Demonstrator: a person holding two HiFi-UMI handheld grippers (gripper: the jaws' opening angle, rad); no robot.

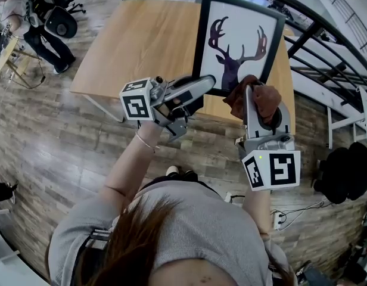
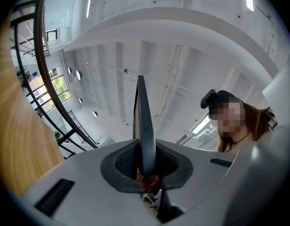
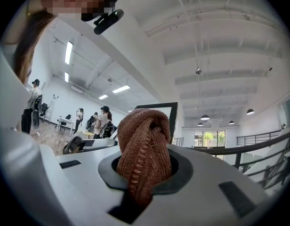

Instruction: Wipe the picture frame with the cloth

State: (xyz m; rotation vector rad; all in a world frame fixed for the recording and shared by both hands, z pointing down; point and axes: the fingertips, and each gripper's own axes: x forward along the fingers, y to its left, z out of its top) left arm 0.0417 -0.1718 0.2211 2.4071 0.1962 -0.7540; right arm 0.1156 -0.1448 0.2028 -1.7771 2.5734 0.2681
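Note:
A black picture frame [image 1: 240,40] with a dark deer print stands tilted above the wooden table [image 1: 148,40]. My left gripper [image 1: 198,91] is shut on its lower left edge. In the left gripper view the frame [image 2: 144,126] shows edge-on, pinched between the jaws of that gripper [image 2: 146,166]. My right gripper [image 1: 259,106] is shut on a bunched rust-brown cloth [image 1: 264,95], which sits at the frame's lower right corner. In the right gripper view the cloth [image 3: 145,149] bulges out of the gripper [image 3: 144,173], with the frame [image 3: 159,114] just behind it.
A black metal railing [image 1: 326,34] curves past the table's far and right sides. A person [image 1: 34,16] stands by office chairs at the back left. A black stool [image 1: 344,171] stands on the floor at the right. Several people [image 3: 100,121] stand in the distance.

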